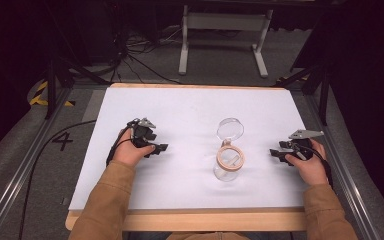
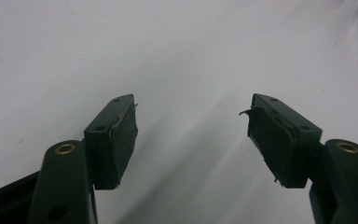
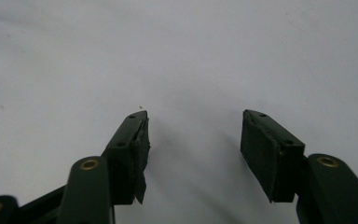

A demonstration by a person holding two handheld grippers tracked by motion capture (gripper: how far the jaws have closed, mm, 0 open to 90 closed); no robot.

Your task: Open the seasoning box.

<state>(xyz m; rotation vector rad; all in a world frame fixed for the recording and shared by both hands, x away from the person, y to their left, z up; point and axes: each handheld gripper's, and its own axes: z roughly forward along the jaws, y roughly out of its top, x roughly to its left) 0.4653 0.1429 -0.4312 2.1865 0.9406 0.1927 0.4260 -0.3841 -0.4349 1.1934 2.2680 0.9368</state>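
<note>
1. Two hand-held grippers rested on a white table (image 1: 190,107), one at each side, with a clear glass jar (image 1: 228,165) standing between them and well apart from both.
2. Its round glass lid (image 1: 230,129), hinged on a pale ring, lay tipped back behind the open mouth, probably left that way so the jar could be reached from above.
3. At the table's left, the left gripper (image 1: 161,147) pointed toward the jar; seen along its own jaws, they stood spread wide over bare white surface, with nothing between them.
4. At the table's right, the right gripper (image 1: 273,152) also faced the jar, jaws equally wide apart and empty.
5. Both hands seemed parked, clear of the jar.
</note>
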